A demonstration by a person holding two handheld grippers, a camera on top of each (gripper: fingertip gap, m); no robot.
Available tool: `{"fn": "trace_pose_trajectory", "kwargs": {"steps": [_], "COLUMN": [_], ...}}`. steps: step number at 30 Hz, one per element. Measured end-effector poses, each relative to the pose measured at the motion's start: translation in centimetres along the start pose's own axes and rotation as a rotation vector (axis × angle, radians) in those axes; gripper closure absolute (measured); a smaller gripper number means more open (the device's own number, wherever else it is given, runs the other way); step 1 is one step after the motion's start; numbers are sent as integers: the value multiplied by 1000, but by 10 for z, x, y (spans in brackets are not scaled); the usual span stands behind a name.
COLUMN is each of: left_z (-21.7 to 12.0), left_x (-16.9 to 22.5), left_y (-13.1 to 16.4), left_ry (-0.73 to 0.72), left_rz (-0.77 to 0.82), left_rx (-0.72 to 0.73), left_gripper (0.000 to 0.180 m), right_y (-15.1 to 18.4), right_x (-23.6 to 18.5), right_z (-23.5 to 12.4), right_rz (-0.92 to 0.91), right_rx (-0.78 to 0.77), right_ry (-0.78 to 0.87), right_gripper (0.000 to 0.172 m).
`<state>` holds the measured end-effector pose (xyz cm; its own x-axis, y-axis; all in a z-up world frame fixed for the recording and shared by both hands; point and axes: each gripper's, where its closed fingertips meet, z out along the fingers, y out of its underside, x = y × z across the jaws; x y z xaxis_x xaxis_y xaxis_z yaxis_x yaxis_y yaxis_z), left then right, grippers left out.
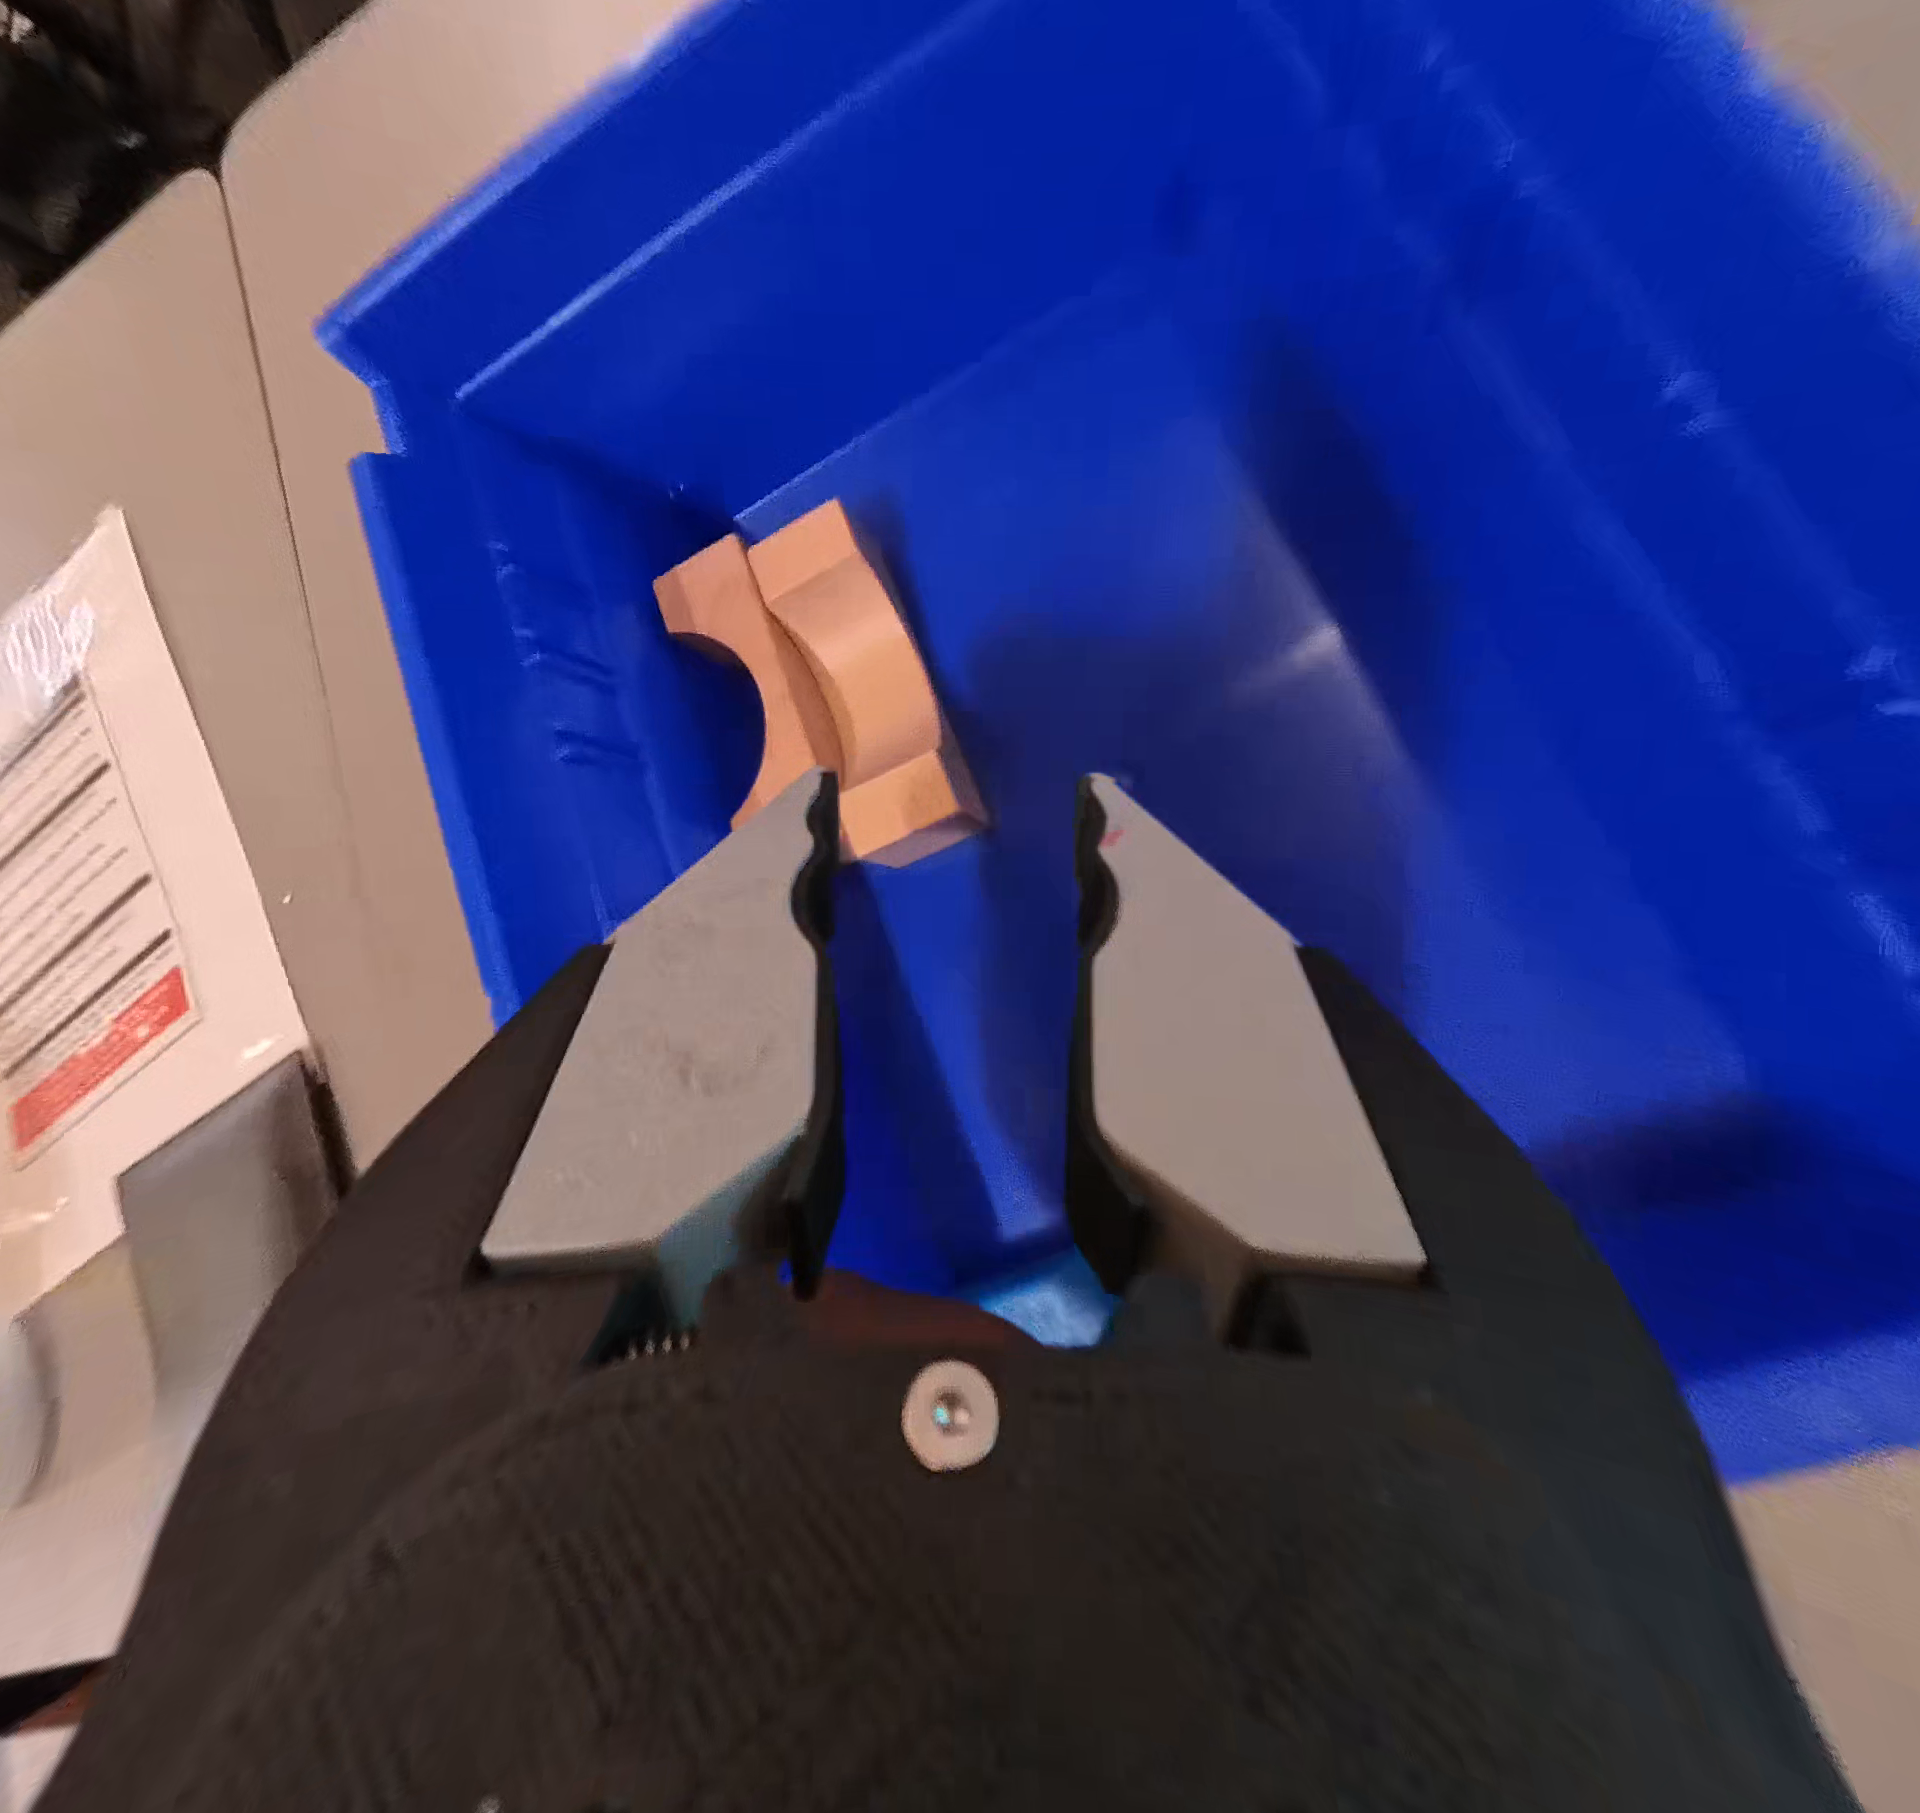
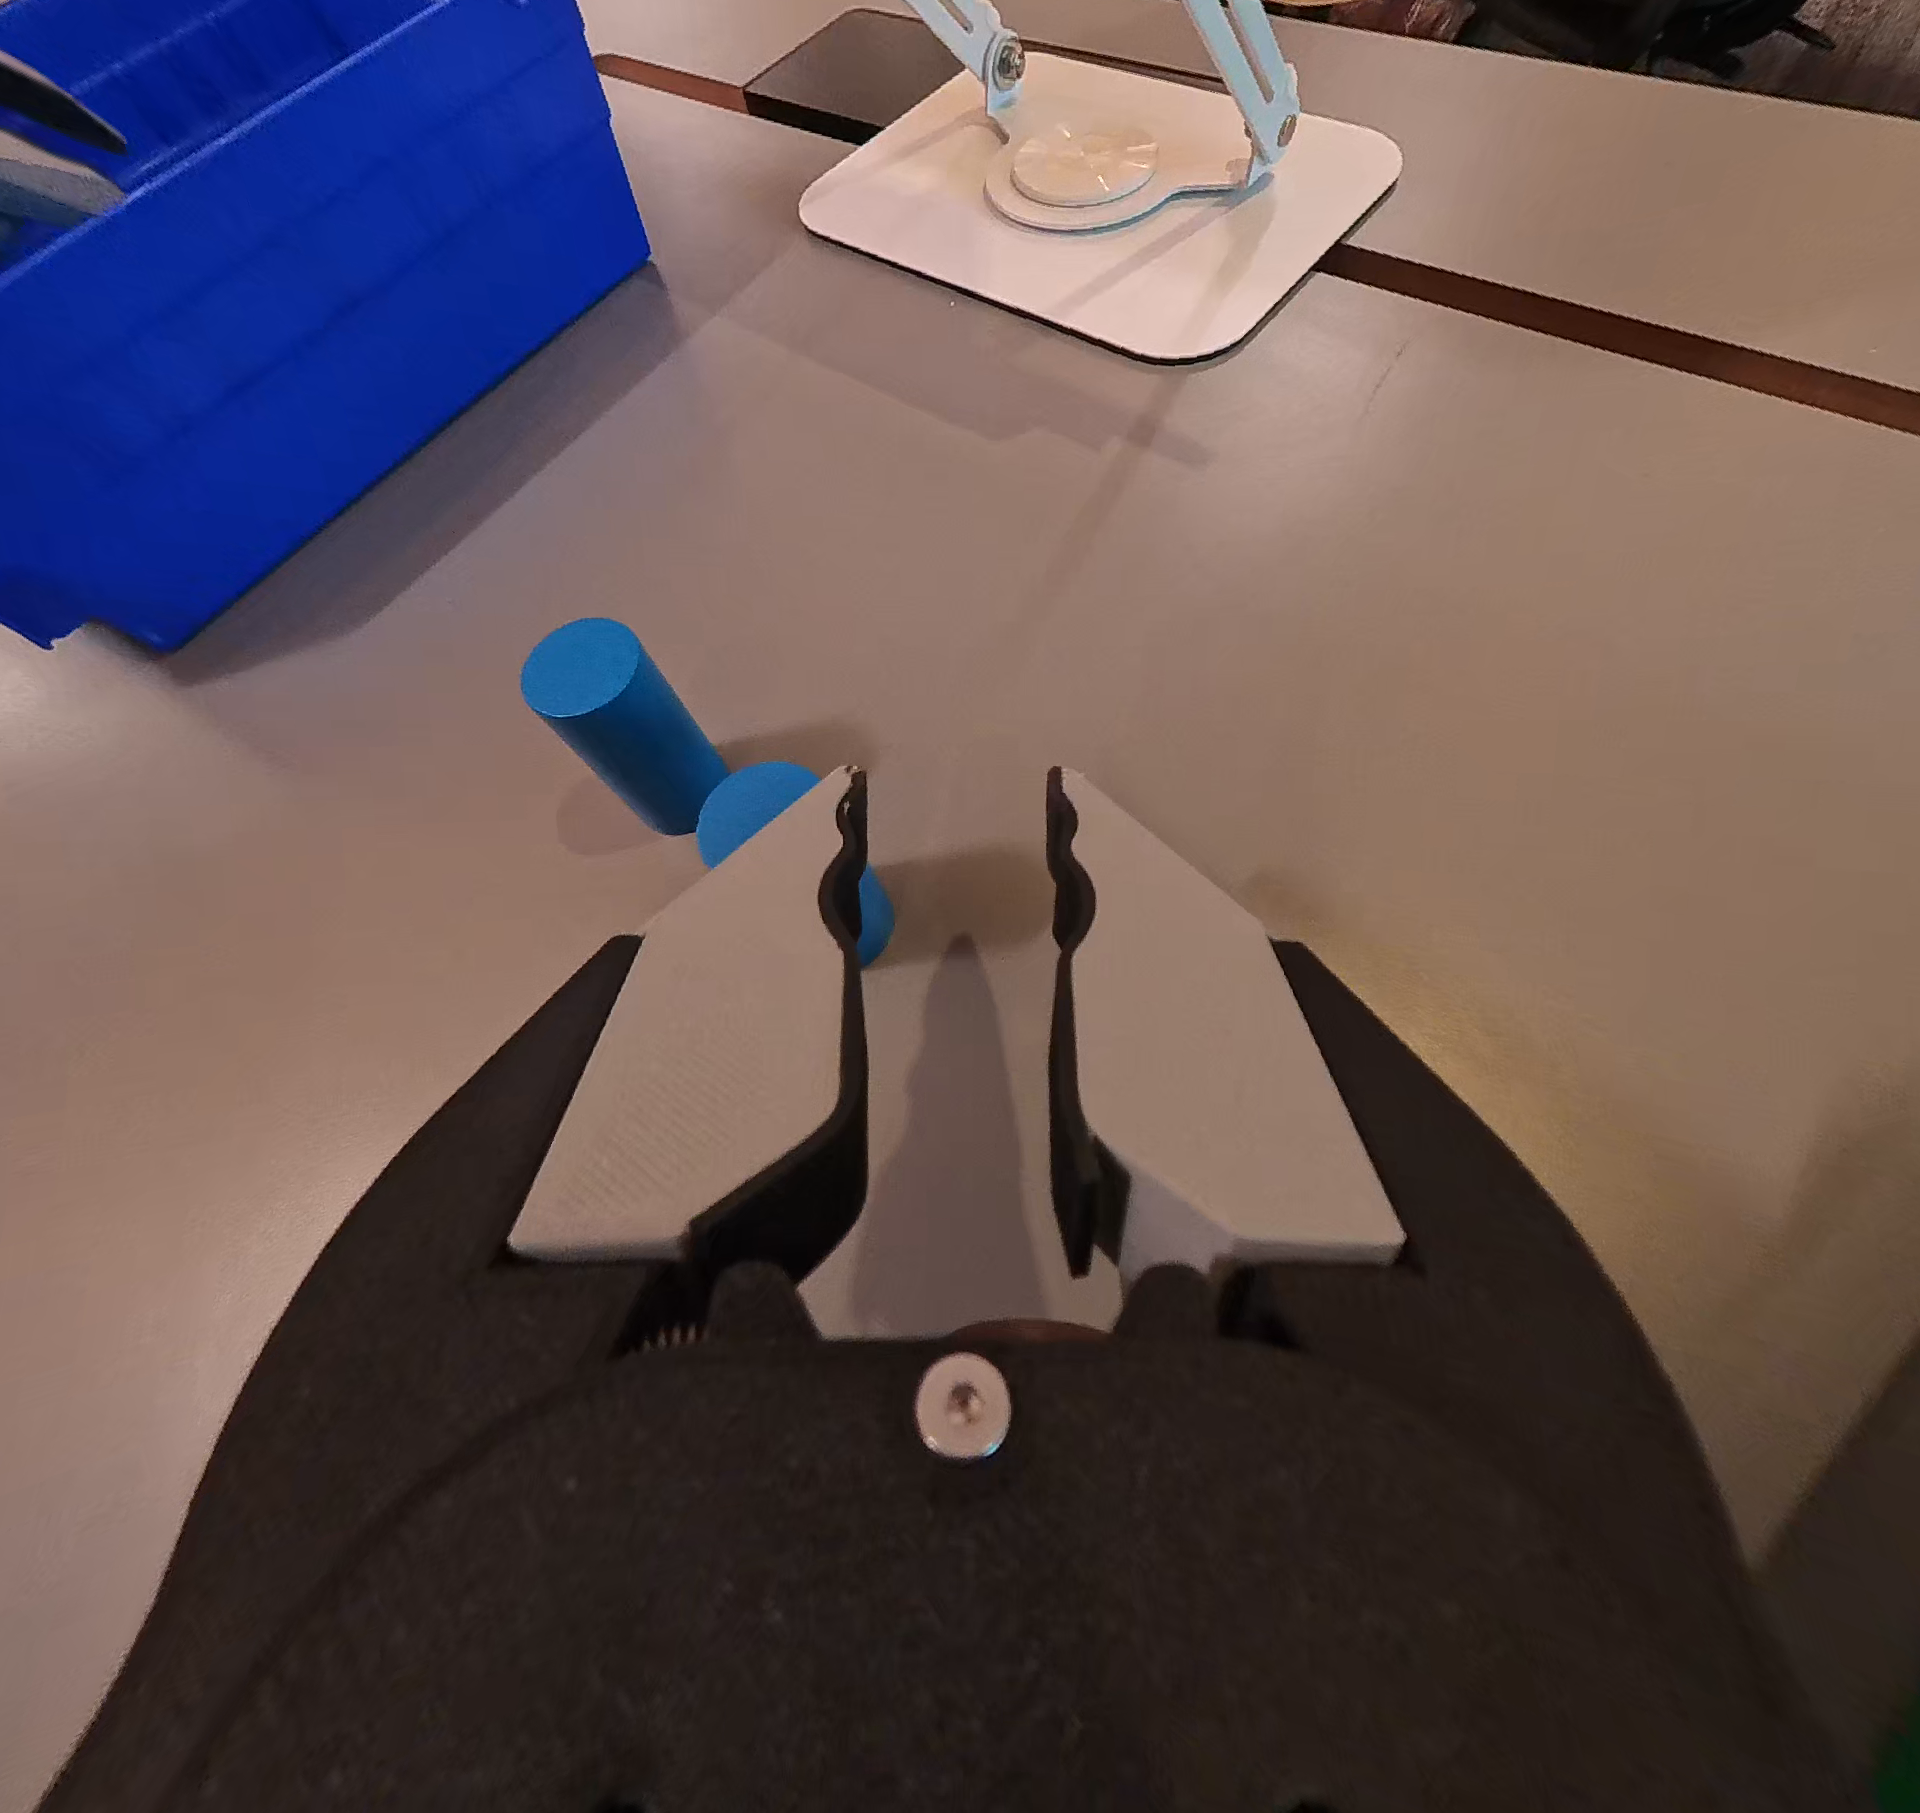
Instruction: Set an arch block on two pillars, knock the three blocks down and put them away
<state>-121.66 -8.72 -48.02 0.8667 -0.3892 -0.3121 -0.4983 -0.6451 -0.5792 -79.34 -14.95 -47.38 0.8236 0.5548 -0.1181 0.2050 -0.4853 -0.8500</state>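
My left gripper [image 1: 954, 797] is open with nothing between its pads, and hovers inside the blue bin [image 1: 1351, 413]. Tan wooden arch pieces [image 1: 831, 683] lie on the bin floor against its left wall, just beyond my left fingertip [image 1: 816, 797] and not in the grasp. In the right wrist view, two blue cylinder pillars [image 2: 623, 724] [image 2: 753, 813] sit on the grey table and appear upright. My right gripper [image 2: 954, 787] is open above the table. The nearer pillar is partly hidden behind its left finger [image 2: 769, 932], outside the pads.
The blue bin [image 2: 312, 309] stands at the table's far left in the right wrist view, with the left gripper's tip [image 2: 52, 137] over it. A white stand base [image 2: 1101, 236] sits at the back. A printed sheet [image 1: 83, 828] lies left of the bin. Left tips to right tips: about 45 cm.
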Motion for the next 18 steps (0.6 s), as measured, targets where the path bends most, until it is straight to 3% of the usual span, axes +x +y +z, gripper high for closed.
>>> {"fn": "trace_pose_trajectory", "kwargs": {"steps": [8,18], "left_z": [42,45], "left_x": [-4,-6], "left_y": [29,31], "left_ry": [-54,-65], "left_rz": [274,542], "left_rx": [-304,-433], "left_gripper": [137,147], "right_y": [-1,-1], "right_x": [-3,-9], "right_z": [-1,0], "right_rz": [-5,-14], "right_rx": [3,-3], "right_ry": [-15,-36], "right_gripper": [140,140]}}
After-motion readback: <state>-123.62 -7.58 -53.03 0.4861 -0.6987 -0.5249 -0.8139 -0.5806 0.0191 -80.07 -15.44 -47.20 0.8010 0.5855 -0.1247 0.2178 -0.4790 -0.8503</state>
